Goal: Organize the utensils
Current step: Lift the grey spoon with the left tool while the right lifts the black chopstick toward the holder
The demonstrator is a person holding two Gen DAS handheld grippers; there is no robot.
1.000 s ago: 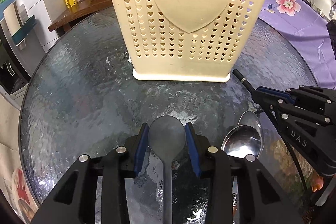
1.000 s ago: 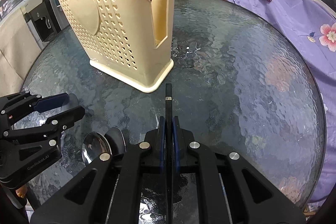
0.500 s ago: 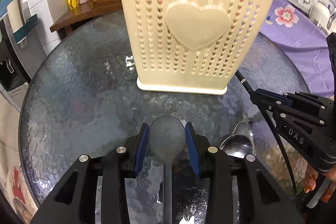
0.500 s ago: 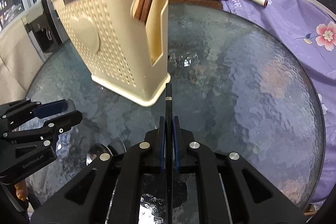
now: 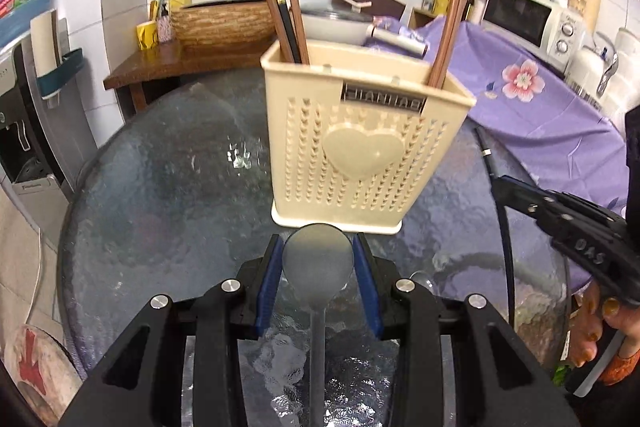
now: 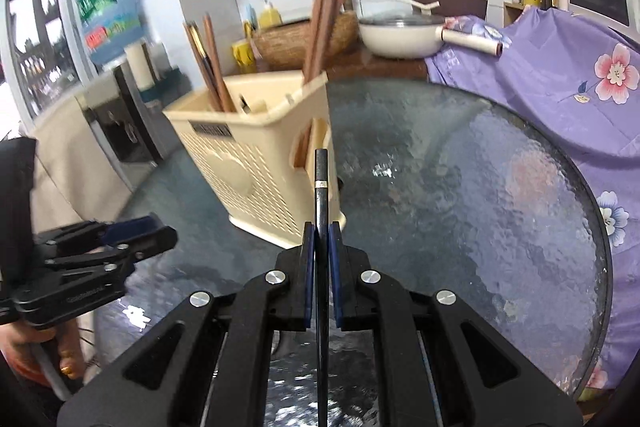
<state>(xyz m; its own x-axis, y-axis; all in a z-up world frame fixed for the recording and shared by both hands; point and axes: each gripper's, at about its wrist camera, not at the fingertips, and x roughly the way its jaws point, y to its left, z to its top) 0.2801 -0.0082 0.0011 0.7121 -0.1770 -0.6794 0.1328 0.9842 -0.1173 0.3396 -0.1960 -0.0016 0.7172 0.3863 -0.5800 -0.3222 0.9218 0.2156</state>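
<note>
A: What does the left gripper (image 5: 318,269) hold?

B: A gray spoon (image 5: 318,261). Its blue pads (image 5: 269,277) squeeze the round bowl from both sides. The bowl points ahead at the cream holder (image 5: 360,151), and the handle runs straight back under the gripper.

A: And the right gripper (image 6: 321,269)?

B: Its pads are almost together, pinching a thin black chopstick (image 6: 321,187). The stick's tip points ahead at the holder's (image 6: 256,163) side corner.

A: Does one camera see more?

B: The left one shows the heart on the holder's front and brown chopsticks (image 5: 282,11) standing in it. The right one shows the holder's side slot. Each camera sees the other gripper, held up over the glass table (image 6: 480,195).
</note>
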